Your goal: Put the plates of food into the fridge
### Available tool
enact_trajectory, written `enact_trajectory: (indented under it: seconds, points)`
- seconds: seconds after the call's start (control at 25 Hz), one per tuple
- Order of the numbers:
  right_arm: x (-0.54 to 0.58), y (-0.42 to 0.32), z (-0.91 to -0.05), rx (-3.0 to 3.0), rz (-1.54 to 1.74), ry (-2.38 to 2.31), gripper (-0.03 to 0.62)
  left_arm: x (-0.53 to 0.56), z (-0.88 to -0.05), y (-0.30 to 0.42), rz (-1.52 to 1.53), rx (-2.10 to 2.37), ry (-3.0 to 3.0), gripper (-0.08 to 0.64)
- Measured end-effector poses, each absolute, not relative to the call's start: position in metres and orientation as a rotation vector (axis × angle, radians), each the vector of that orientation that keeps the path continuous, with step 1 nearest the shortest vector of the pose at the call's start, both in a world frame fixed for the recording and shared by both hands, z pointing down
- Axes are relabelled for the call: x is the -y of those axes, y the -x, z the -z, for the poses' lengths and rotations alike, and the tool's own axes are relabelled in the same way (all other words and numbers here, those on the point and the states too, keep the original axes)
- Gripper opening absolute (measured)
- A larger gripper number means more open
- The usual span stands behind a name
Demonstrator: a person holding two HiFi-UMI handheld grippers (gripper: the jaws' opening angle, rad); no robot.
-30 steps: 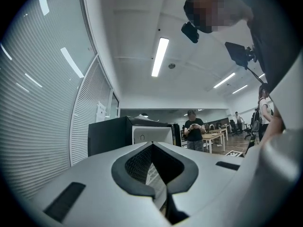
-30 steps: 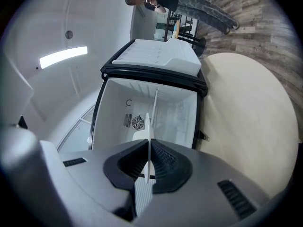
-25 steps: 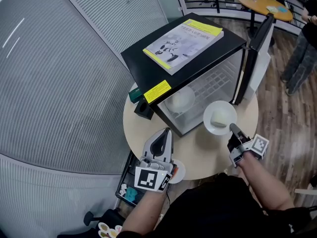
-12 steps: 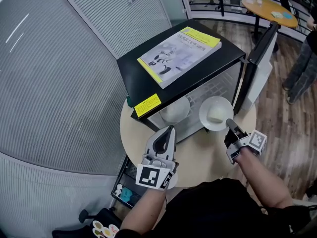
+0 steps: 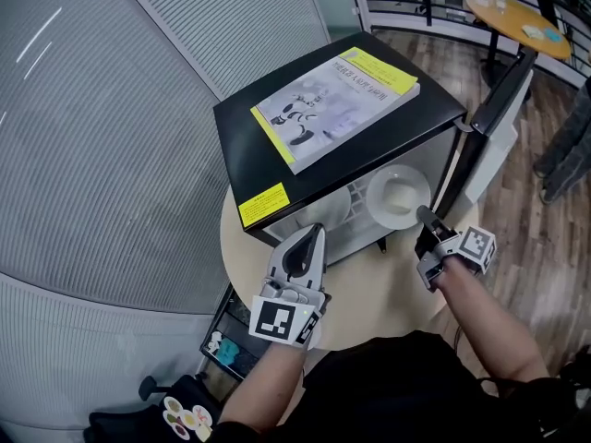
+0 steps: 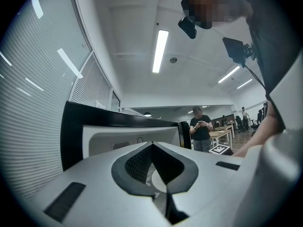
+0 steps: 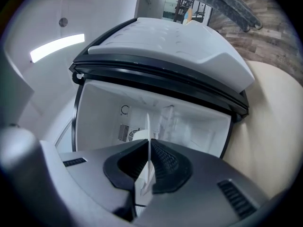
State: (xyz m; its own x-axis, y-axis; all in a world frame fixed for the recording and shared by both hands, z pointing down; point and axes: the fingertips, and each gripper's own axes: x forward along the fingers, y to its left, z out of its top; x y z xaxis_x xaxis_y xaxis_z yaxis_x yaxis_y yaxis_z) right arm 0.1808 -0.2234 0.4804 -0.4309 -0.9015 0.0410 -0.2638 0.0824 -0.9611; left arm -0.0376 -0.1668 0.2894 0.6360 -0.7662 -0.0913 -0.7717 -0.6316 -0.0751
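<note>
Firmly pinching the rim of a white plate [image 5: 399, 195], the right gripper [image 5: 422, 215] holds it, with its pale food, at the mouth of the open fridge [image 5: 249, 146], right of centre. Lower left, the left gripper [image 5: 317, 233] is pressed together and empty over the round desk [image 5: 388, 293].

The fridge [image 5: 268, 146] is seen black outside and white inside, and a yellow label [image 5: 263, 205] is borne on its top. The book [image 5: 337, 104] is covered in yellow, white and grey. The plate [image 5: 399, 197] is white, the table [image 5: 369, 293] cream. Black-and-white square patterns are carried by the grey left gripper [image 5: 317, 233] and right gripper [image 5: 423, 214].
</note>
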Motion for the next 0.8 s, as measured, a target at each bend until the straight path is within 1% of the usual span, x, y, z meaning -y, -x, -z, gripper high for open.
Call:
enact_trajectory:
  seconds: [0.56, 0.8]
  points:
    - [0.271, -0.168, -0.488, -1.826, 1.468, 1.198, 0.02, 0.193, -0.298, 0.038, -0.079, -1.412, 2.72, 0.002]
    - [0.286, -0.163, -0.482, -1.931, 1.426, 1.284, 0.02, 0.198, -0.3, 0.037, -0.095, -1.434, 2.72, 0.002]
